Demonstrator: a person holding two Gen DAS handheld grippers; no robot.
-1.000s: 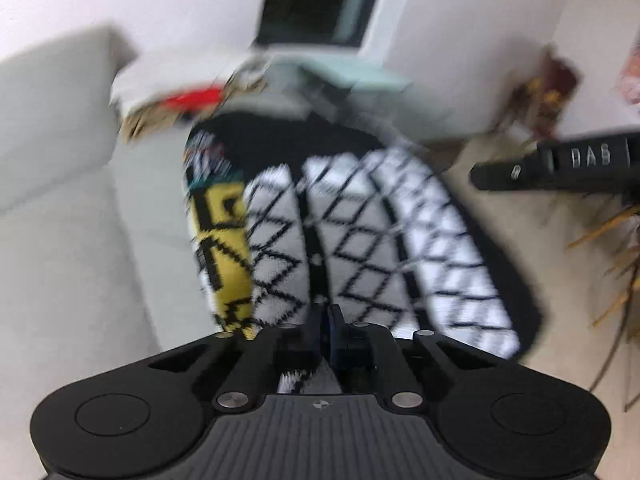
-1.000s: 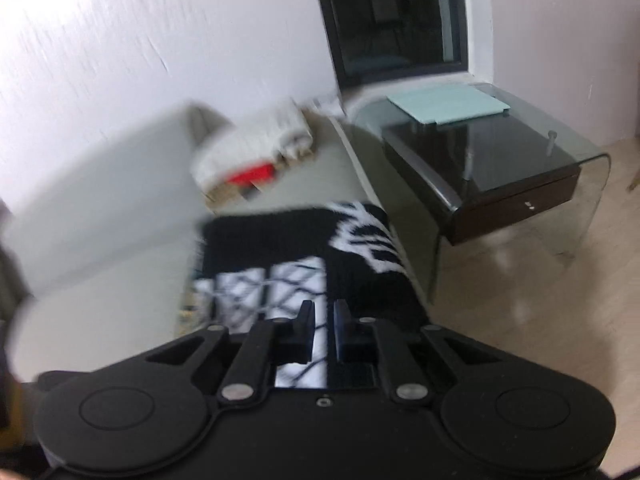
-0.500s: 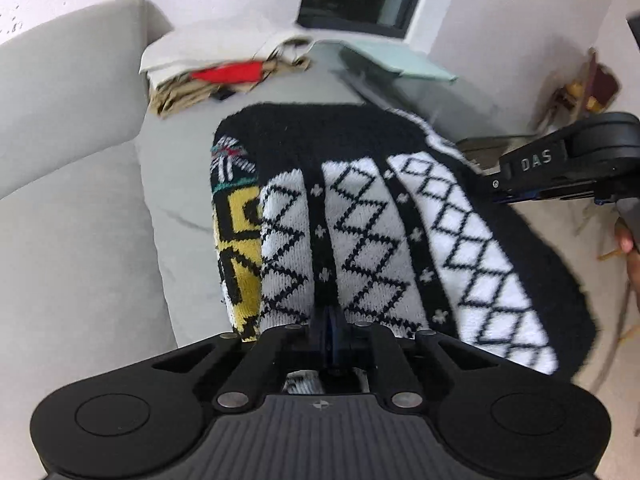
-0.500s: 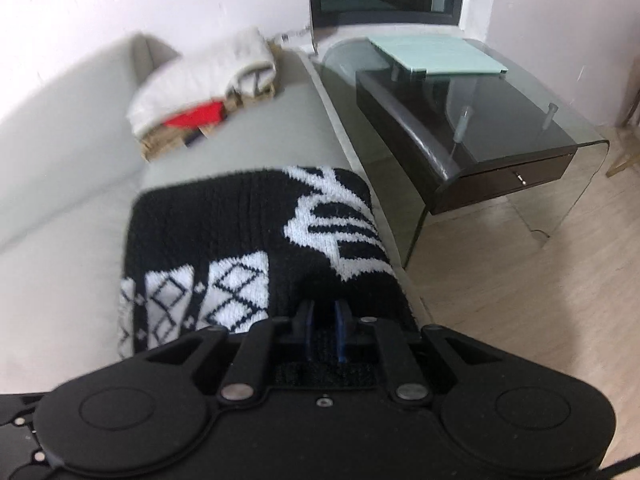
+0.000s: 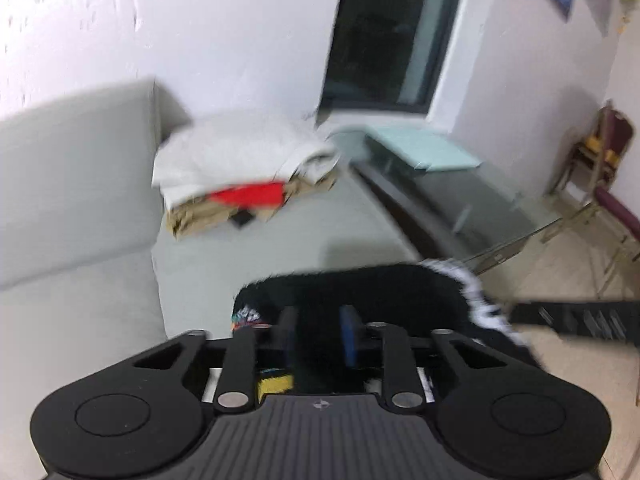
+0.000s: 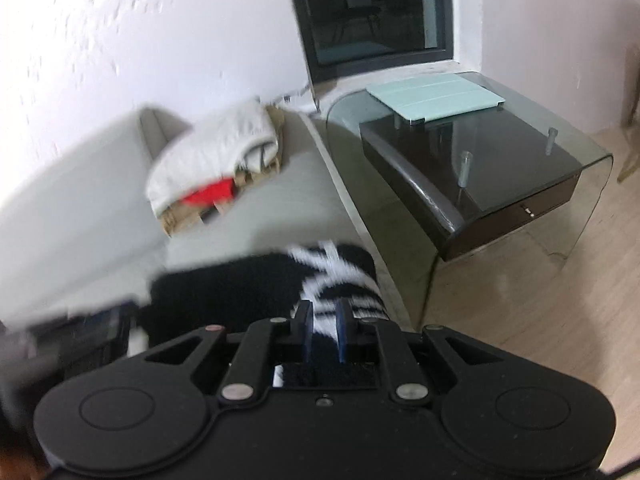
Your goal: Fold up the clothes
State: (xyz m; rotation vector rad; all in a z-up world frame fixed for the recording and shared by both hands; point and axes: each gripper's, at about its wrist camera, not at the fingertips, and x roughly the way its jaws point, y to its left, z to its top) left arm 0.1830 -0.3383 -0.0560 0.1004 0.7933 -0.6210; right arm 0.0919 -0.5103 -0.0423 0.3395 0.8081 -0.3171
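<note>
Left wrist: left claw (image 5: 319, 334) opening, sweater (image 5: 360, 292) between jaws; right claw (image 6: 324, 330) narrow, gripping sweater.

Black sweater (image 6: 224, 288), seemingly white-patterned; grey sofa (image 5: 80, 184).

I see a pale grey sofa (image 6: 280, 200) along a white wall (image 6: 160, 40). At its far end sits a pile of laundry (image 5: 240, 168): a white piece on top, something red under it, tan fabric at the bottom, though blur keeps me from telling what each one is. Beside the sofa stands a curved glass side table (image 6: 580, 152) over a dark drawer unit, with a mint-green tablet cover (image 6: 436, 98) on it. Behind is a dark window (image 6: 376, 12). A chair (image 5: 600, 156) stands by the far wall on pale wood floor (image 6: 540, 320).
</note>
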